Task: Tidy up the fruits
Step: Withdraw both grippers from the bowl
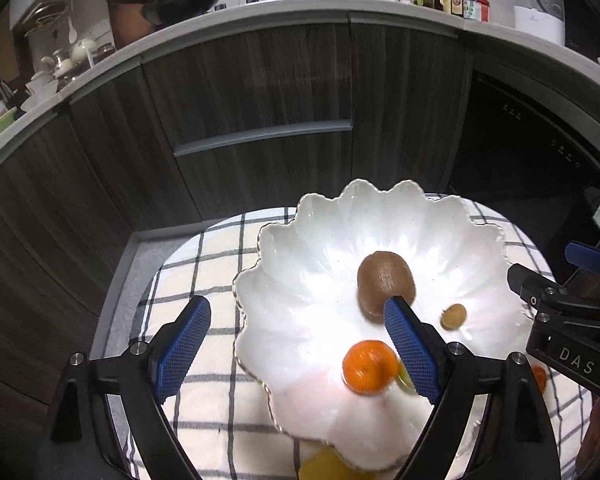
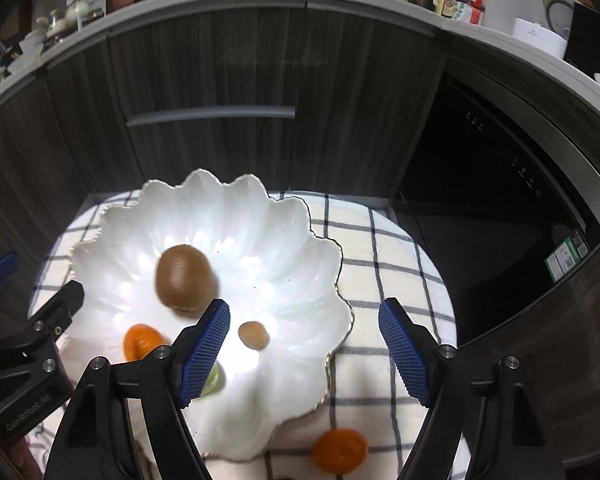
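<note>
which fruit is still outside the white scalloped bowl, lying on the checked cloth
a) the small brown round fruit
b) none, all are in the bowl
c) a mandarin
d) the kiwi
c: one mandarin lies on the checked cloth just outside the white scalloped bowl, while the kiwi, the small brown round fruit and another mandarin sit inside it.

green fruit point(image 2: 216, 378): mostly hidden behind a blue finger pad in both views; kind not clear.
yellow fruit point(image 1: 332, 468): cut off by bottom edge of the left wrist view, partly under the plate rim point(image 1: 252, 372).
second orange point(image 1: 539, 376): sliver only in the left view, behind gripper frame.
kiwi point(image 2: 184, 278): motion-blurred.
small brown fruit point(image 2: 253, 335): too small to identify.
bottle labels point(image 1: 458, 0): unreadable.
</note>
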A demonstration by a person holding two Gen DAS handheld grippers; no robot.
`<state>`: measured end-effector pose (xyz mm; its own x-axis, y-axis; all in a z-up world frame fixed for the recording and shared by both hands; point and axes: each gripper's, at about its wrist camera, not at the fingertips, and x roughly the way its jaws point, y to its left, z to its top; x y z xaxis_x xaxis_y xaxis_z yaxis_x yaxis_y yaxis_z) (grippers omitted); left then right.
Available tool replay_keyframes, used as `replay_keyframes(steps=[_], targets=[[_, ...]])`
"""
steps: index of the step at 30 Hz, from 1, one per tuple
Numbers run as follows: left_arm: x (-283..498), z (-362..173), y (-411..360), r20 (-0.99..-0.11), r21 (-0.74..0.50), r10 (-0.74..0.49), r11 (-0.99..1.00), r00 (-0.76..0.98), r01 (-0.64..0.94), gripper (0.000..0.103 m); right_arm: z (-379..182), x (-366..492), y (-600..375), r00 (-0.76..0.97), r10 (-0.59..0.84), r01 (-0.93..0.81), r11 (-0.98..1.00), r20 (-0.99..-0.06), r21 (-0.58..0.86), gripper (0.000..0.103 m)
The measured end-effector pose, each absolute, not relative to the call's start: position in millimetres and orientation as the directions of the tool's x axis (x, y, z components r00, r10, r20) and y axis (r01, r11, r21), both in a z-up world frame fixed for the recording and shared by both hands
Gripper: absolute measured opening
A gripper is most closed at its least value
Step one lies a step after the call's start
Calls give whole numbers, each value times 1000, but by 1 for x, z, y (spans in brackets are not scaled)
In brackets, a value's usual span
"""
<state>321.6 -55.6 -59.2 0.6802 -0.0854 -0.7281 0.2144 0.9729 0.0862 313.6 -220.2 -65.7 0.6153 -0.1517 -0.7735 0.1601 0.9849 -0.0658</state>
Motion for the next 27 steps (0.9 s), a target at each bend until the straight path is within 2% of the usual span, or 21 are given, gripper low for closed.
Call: replay_keyframes(steps=[27], targets=[[212, -40, -59, -705, 56, -119, 973, 699, 222, 89, -52, 211, -237, 650, -115, 215, 976, -752, 36, 77]])
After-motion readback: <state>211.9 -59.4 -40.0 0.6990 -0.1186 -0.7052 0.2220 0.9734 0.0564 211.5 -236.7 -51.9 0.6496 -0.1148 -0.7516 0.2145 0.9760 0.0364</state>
